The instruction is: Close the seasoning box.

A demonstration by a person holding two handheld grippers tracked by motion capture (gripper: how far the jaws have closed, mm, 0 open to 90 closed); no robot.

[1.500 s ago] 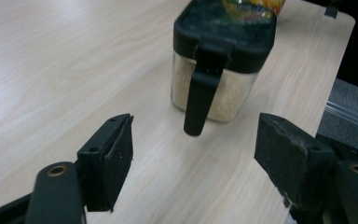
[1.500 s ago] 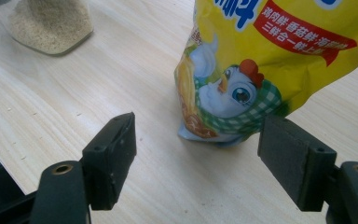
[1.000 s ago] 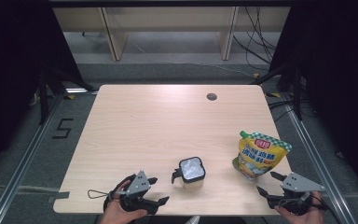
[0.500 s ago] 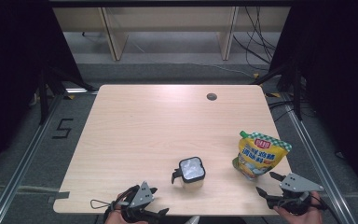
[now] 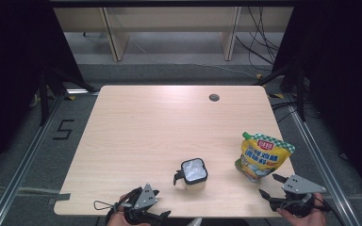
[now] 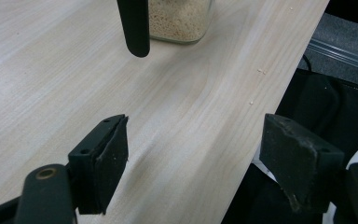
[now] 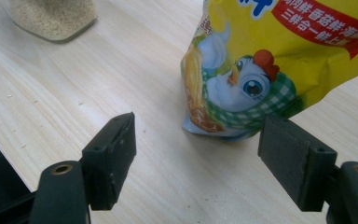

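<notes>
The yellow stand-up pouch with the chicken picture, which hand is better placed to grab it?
Right: its open tongs point at the yellow pouch just ahead.

Left black two-jaw gripper (image 5: 158, 207) pulled back toward the person over the last second, from beside the square glass jar of pale grains with its black handle (image 5: 192, 171) to the near edge of the light wooden table (image 5: 136, 127). Now well apart from that jar, jaws wide, one jaw over the wood and the other past the edge. Left hand (image 5: 118, 217) mostly out of frame.
</notes>
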